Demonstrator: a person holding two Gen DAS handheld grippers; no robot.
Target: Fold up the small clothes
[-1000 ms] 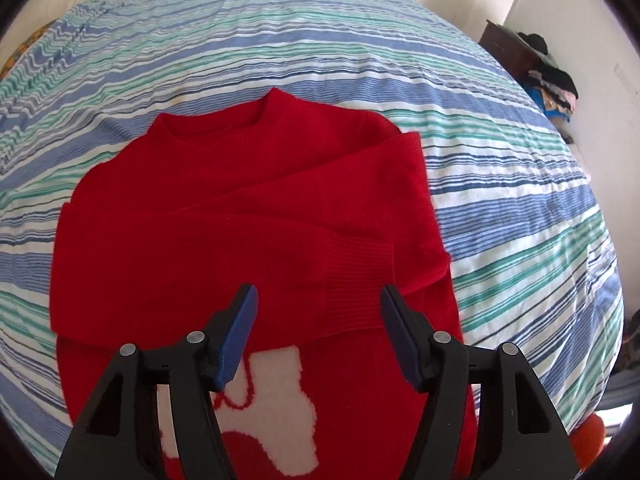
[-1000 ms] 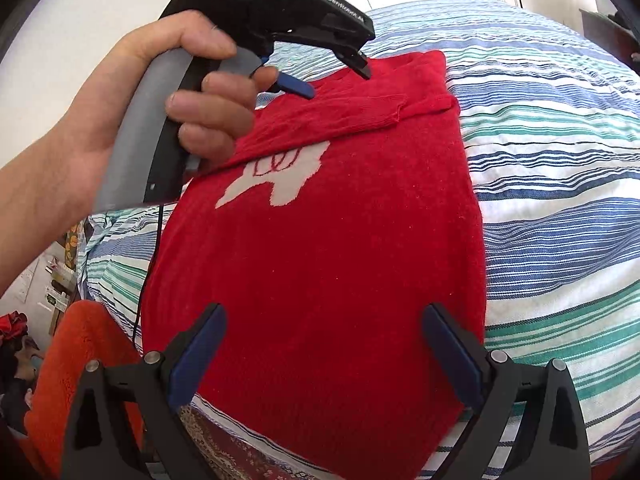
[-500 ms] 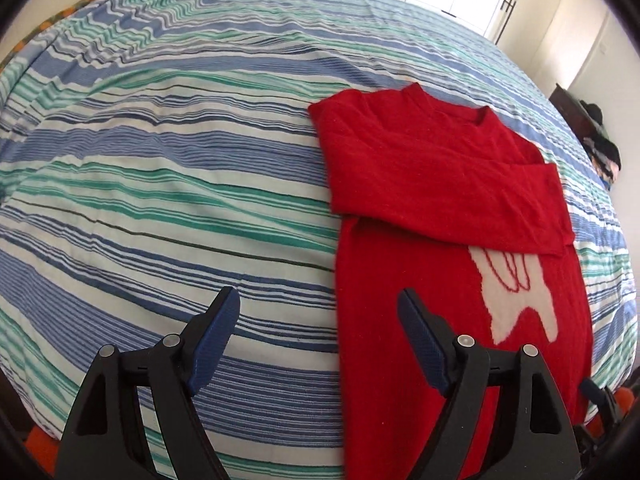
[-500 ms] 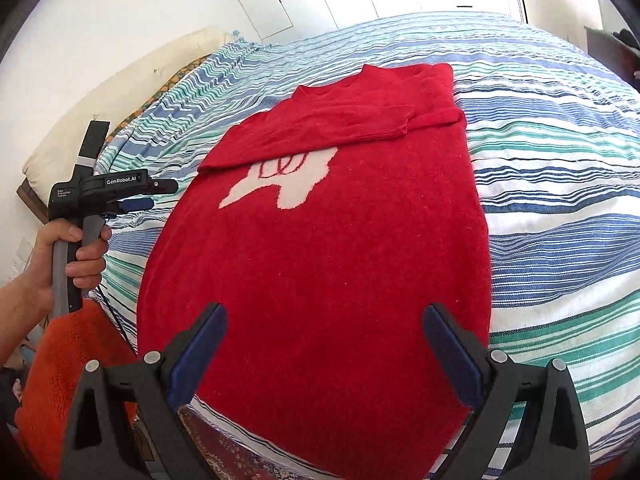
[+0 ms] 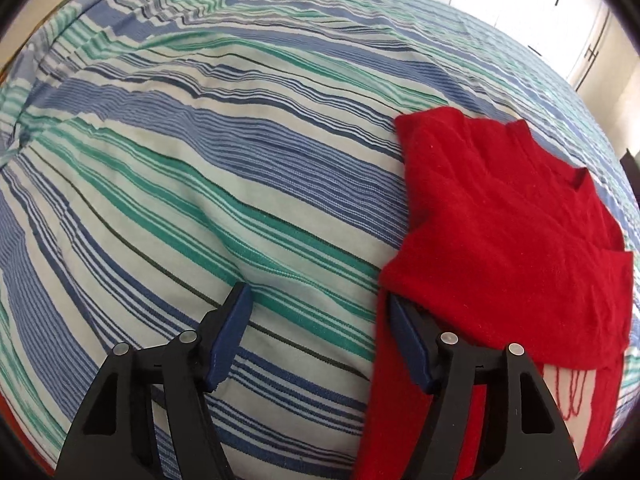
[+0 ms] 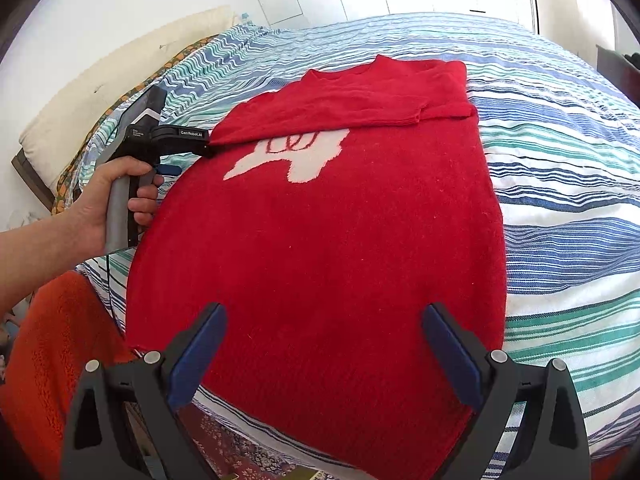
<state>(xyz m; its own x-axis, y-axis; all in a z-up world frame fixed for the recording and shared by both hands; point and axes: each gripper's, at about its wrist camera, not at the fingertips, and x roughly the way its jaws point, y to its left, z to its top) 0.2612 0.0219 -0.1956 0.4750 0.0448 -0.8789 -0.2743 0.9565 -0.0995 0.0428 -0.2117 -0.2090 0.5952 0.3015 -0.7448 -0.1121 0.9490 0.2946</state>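
Across the striped bed (image 6: 560, 184) lies the red sweater (image 6: 320, 248), sleeves folded over its chest at twelve o'clock. Both left tongs (image 5: 320, 340) and right tongs (image 6: 324, 356) are spread, holding nothing. Soft, light knit will likely sag; pinch the hem corners.
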